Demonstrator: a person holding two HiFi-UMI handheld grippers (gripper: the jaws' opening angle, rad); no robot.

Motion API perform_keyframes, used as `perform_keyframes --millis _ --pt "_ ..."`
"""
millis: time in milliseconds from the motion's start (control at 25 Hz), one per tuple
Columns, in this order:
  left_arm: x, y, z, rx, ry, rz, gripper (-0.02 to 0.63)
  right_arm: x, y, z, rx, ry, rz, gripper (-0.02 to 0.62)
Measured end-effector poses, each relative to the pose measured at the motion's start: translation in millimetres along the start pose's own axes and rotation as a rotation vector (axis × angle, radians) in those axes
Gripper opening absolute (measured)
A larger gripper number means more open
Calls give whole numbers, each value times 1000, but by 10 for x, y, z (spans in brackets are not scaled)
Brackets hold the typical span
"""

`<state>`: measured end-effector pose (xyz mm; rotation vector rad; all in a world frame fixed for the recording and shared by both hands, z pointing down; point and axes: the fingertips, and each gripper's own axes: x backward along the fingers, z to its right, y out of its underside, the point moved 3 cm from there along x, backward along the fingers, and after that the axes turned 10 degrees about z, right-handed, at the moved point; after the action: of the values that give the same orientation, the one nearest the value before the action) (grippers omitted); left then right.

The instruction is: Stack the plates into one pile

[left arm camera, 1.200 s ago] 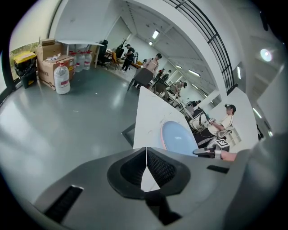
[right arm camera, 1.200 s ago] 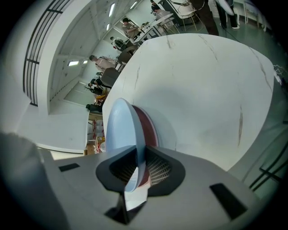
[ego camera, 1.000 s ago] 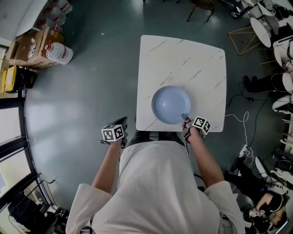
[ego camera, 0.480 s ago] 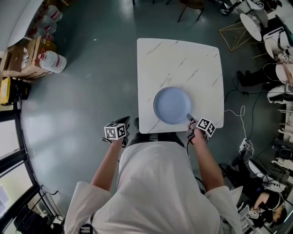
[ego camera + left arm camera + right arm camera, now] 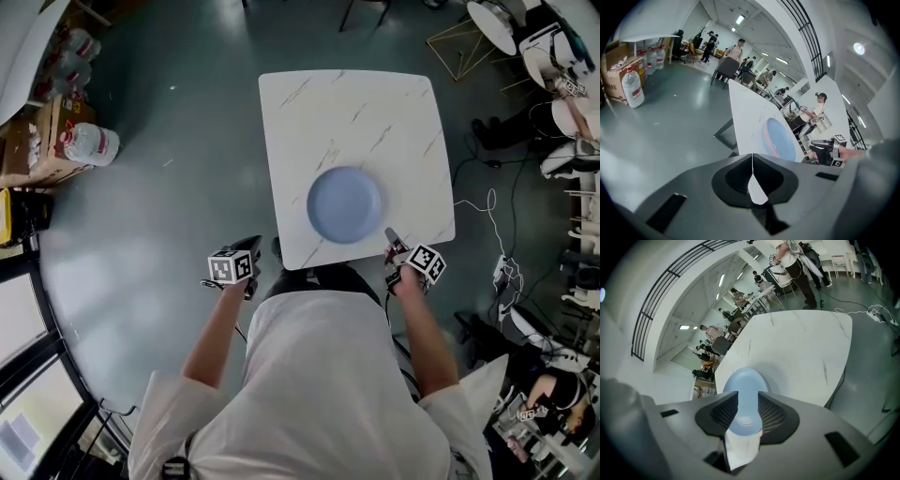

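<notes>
The blue plate pile (image 5: 345,204), seemingly stacked though its layers were unclear, sat near the tabletop (image 5: 375,112)'s front edge. The right gripper (image 5: 394,240)'s fingers (image 5: 774,416) had just been opening wide, empty, beside its near rim; the left gripper (image 5: 752,161)'s were closed on nothing. Stiff, smooth and probably breakable, it suited a rim pinch.

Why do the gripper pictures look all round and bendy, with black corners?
Left gripper view: a wide lens bends the white marbled table and leaves dark corners. Right gripper view: same bulge; the round pale blue plate looks oval. Head view: milder bend, soft sheen on the grey floor.
</notes>
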<state>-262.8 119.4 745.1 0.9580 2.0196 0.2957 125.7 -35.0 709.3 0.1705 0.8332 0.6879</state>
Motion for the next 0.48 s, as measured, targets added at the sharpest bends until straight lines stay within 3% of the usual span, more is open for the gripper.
perform_keyframes --millis 280,480 --pt "-227 -44 223 -52 15 -11 15 221 -130 -30 39 -98 11 121" --pt "-232 -52 565 -68 24 36 15 406 -225 146 16 -133 15 80"
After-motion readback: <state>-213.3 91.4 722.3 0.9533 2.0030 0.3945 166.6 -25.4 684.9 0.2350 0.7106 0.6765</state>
